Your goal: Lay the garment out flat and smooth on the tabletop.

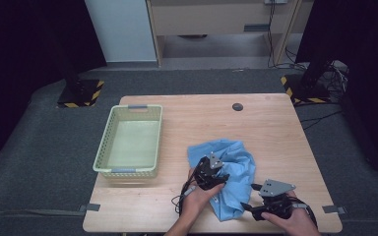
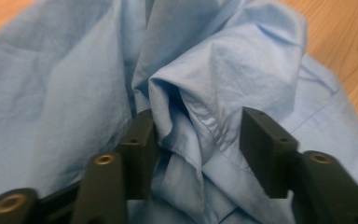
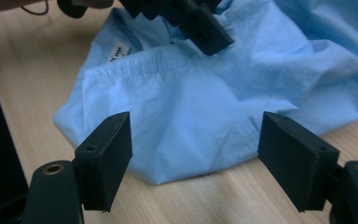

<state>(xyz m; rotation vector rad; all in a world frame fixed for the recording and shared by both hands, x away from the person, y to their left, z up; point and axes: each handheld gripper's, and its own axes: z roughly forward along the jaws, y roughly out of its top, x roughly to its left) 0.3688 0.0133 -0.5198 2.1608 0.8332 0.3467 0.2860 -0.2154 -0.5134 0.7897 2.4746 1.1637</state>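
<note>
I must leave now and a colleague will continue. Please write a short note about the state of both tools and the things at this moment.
Left tool: open, jaws on either side of a raised fold of the blue shirt, not yet closed.
Right tool: open, low over the table, aimed at the shirt's near edge, not touching.
Shirt: crumpled on the table, near the front edge.
Basket: to the left, nothing in it.
Done: nothing gripped.
Left: probably grip the shirt and handle it.
</note>
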